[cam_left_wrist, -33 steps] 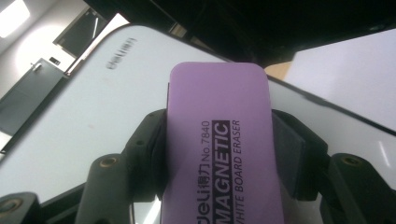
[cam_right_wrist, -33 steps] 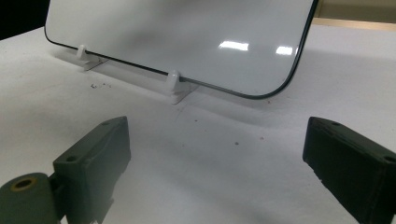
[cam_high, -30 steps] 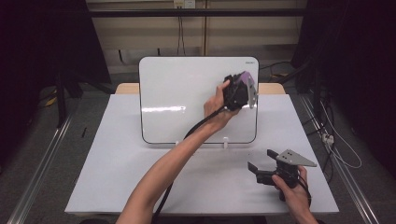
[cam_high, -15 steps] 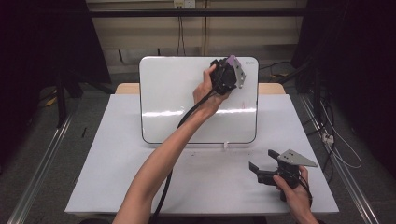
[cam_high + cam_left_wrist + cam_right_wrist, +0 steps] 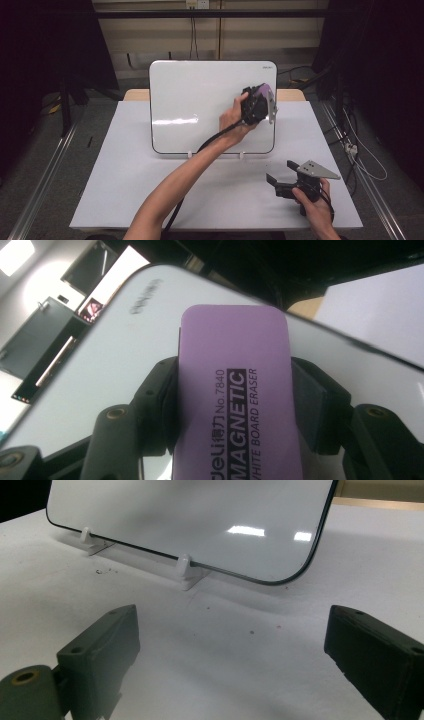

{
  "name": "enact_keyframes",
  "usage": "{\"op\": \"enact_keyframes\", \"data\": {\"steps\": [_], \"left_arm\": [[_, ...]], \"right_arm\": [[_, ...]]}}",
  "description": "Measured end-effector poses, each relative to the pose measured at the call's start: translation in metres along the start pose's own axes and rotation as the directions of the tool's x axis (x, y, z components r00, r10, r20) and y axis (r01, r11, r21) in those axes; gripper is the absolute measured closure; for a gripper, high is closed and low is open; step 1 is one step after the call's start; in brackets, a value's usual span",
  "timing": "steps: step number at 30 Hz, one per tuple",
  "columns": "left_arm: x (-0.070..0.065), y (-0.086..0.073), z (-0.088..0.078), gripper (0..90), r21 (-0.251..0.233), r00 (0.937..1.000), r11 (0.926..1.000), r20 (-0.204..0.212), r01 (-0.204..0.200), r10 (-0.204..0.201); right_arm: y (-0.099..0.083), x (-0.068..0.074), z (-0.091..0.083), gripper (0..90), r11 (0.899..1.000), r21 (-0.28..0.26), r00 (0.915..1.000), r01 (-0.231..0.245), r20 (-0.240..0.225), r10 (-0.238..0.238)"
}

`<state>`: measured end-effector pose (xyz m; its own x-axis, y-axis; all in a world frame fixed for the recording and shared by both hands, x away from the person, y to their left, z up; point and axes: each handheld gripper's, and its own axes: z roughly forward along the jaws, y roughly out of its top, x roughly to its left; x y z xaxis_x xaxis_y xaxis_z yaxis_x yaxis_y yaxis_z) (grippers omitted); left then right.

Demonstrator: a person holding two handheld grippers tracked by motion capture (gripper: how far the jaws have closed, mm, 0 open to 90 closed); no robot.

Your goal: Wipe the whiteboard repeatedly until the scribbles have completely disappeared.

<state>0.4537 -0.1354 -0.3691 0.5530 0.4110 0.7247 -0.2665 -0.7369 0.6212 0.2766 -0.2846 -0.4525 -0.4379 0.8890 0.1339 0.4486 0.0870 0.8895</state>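
— Two grippers on view; what does each one have?
— The left gripper (image 5: 260,102) pinches a purple eraser (image 5: 235,390) between its black jaws, one pad pressed on each long side. Its printed face reads "MAGNETIC WHITE BOARD ERASER".
— Where is the eraser?
— Up against the right half of the whiteboard (image 5: 200,100), which stands upright on small white clips (image 5: 185,570) at the back of the white table (image 5: 125,190). Whether it touches the board's surface, I cannot tell.
— And the other one?
— The right gripper (image 5: 282,181) rests low near the table's right front corner, well apart from the board, its jaws spread wide with nothing between them.
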Motion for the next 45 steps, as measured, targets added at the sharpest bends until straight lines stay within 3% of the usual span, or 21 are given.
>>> {"op": "enact_keyframes", "data": {"steps": [2, 5, 7, 9, 11, 13, 15, 16, 19, 22, 25, 27, 30, 34, 35, 37, 40, 43, 45], "left_arm": [[-0.016, -0.003, -0.005, 41.3, -0.009, 0.9993, 0.9998, 0.033, -0.02, 0.02], [-0.036, -0.011, -0.014, 41.3, -0.011, 0.9952, 0.9998, 0.096, -0.018, 0.019], [-0.05, -0.018, -0.021, 41.3, -0.022, 0.9908, 0.9985, 0.125, -0.05, 0.052], [-0.055, -0.023, -0.025, 41.3, -0.025, 0.9885, 0.9981, 0.139, -0.056, 0.059], [-0.05, -0.024, -0.024, 41.3, -0.021, 0.9863, 0.9994, 0.162, -0.028, 0.031], [-0.041, -0.023, -0.022, 41.3, -0.017, 0.9912, 0.9997, 0.131, -0.016, 0.019], [-0.026, -0.022, -0.019, 41.3, -0.013, 0.9935, 0.9994, 0.11, 0.033, -0.031], [-0.018, -0.021, -0.018, 41.3, -0.005, 0.9955, 0.9995, 0.09, 0.03, -0.029], [0.007, -0.018, -0.012, 41.3, -0.001, 0.9971, 0.998, 0.043, 0.064, -0.064], [0.03, -0.017, -0.009, 41.3, 0.014, 0.9946, 0.9945, -0.002, 0.104, -0.104], [0.044, -0.02, -0.009, 41.3, 0.017, 0.9859, 0.986, -0.024, 0.166, -0.166], [0.039, -0.019, -0.009, 41.3, 0.021, 0.9892, 0.9896, -0.038, 0.143, -0.142], [0.022, -0.018, -0.01, 41.3, 0.01, 0.9908, 0.9908, -0.01, 0.135, -0.135], [-0.015, -0.02, -0.016, 41.3, -0.01, 0.9941, 0.9965, 0.072, 0.083, -0.082], [-0.023, -0.022, -0.018, 41.3, -0.013, 0.9924, 0.9966, 0.094, 0.081, -0.079], [-0.031, -0.026, -0.022, 41.3, -0.017, 0.991, 0.9968, 0.11, 0.078, -0.076], [-0.027, -0.029, -0.025, 41.3, -0.007, 0.9894, 0.9948, 0.105, 0.102, -0.1], [-0.011, -0.033, -0.034, 41.3, -0.028, 0.977, 0.9818, 0.108, 0.188, -0.184], [-0.001, -0.033, -0.044, 41.3, -0.049, 0.9698, 0.9733, 0.111, 0.224, -0.218]], "right_arm": [[0.0, 0.001, 0.0, 7.5, 1.0, -0.001, 1.0, 0.008, -0.003, -0.008], [0.0, 0.001, -0.001, 7.5, 1.0, -0.003, 1.0, 0.008, -0.001, -0.008], [0.0, 0.002, -0.001, 7.5, 1.0, -0.006, 1.0, 0.003, 0.003, -0.003], [0.001, 0.002, -0.002, 7.5, 1.0, -0.01, 1.0, 0.007, 0.005, -0.006], [0.0, 0.002, -0.002, 7.6, 1.0, -0.006, 1.0, 0.005, 0.006, -0.005], [0.0, 0.002, -0.001, 7.5, 1.0, -0.001, 1.0, 0.009, 0.005, -0.009], [0.001, 0.002, -0.001, 7.6, 1.0, -0.003, 1.0, 0.005, 0.004, -0.005], [0.001, 0.002, -0.001, 7.6, 1.0, -0.003, 1.0, 0.006, 0.004, -0.006], [0.0, 0.001, 0.0, 7.6, 1.0, -0.001, 1.0, 0.007, 0.005, -0.007], [0.0, 0.001, -0.001, 7.6, 1.0, -0.003, 1.0, 0.005, 0.004, -0.005], [0.0, 0.001, -0.001, 7.6, 1.0, -0.003, 1.0, 0.007, 0.003, -0.007], [0.0, 0.001, -0.001, 7.6, 1.0, -0.004, 1.0, 0.007, 0.003, -0.007], [0.0, 0.001, 0.0, 7.6, 1.0, -0.001, 1.0, 0.006, 0.004, -0.006], [0.001, 0.003, -0.001, 7.6, 1.0, -0.002, 1.0, 0.007, 0.002, -0.007], [0.0, 0.002, -0.001, 7.6, 1.0, -0.002, 1.0, 0.009, 0.002, -0.009], [0.0, 0.002, -0.001, 7.6, 1.0, -0.002, 0.9999, 0.011, 0.004, -0.011], [0.0, 0.003, -0.001, 7.7, 1.0, -0.001, 1.0, 0.009, 0.005, -0.009], [0.001, 0.004, -0.001, 7.7, 1.0, -0.004, 0.9998, 0.02, 0.002, -0.02], [0.001, 0.004, -0.001, 7.7, 1.0, -0.002, 0.9998, 0.018, 0.002, -0.018]]}}
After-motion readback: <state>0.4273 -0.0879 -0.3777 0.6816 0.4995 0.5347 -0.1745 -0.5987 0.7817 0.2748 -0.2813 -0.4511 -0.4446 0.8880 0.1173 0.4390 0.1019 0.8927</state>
